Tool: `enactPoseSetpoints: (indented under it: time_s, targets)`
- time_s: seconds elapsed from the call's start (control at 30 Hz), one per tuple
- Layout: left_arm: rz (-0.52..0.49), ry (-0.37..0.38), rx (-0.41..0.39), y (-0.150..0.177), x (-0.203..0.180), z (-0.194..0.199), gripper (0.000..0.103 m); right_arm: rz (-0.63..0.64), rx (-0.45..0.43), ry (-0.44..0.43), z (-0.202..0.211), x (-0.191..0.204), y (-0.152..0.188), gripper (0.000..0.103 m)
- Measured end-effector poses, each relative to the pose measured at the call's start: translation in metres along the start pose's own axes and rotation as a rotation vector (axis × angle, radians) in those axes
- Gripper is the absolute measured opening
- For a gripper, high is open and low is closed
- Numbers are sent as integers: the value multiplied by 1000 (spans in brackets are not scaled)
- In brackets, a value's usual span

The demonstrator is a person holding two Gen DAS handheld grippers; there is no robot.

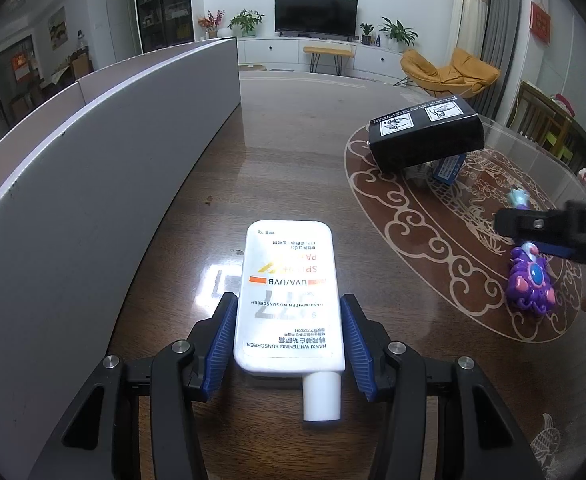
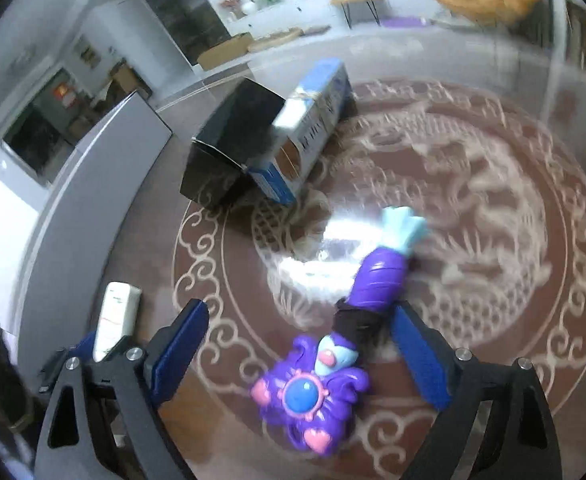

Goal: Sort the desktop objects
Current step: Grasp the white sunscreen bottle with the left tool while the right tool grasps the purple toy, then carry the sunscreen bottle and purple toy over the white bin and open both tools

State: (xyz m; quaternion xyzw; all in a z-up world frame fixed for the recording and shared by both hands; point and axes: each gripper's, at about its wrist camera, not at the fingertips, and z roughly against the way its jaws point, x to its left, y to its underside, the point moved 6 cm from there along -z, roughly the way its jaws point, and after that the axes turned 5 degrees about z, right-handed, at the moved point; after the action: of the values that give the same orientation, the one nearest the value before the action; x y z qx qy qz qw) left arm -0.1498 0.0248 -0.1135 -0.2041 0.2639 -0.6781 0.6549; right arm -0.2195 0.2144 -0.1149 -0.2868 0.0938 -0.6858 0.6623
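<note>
A white sunscreen bottle [image 1: 289,300] lies flat on the dark wooden table [image 1: 285,168], cap toward the camera. My left gripper [image 1: 288,298] is shut on it, with a blue pad against each long side. A purple toy wand [image 2: 313,396] with a blue gem, pink hearts and a pale blue tip lies on the round pattern. My right gripper [image 2: 300,306] stands open and wide around it, and the pads do not press on it. The left wrist view shows the wand [image 1: 531,280] at the right edge, under the right gripper's finger [image 1: 533,224]. The bottle [image 2: 117,320] shows at lower left in the right wrist view.
A black box [image 1: 425,136] leans on a blue and white box [image 2: 313,128] at the far side of the round pattern [image 1: 433,240]. A tall grey board [image 1: 93,200] runs along the table's left side. A living room lies beyond.
</note>
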Motion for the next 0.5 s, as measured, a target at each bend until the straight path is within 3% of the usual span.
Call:
enactPoseSetpoints:
  time_s: [0.1,0.3,0.33,0.4,0.5]
  targets:
    - [-24,-7,4,1,-3,0,57,110,-23,17,-6,6,3,103]
    - [-6,26,-2,1,2,5,51,367,49,160,-13,22,25,99]
    - [2,39,-3,2,2,5,51,346,44,169,-11,20,24,91]
    - [12,68,-1,2,0,7,51,332,4,180,-1,17,23,40]
    - [9,114,7,4,-6,10,51,313,6,160,5,7,25,39]
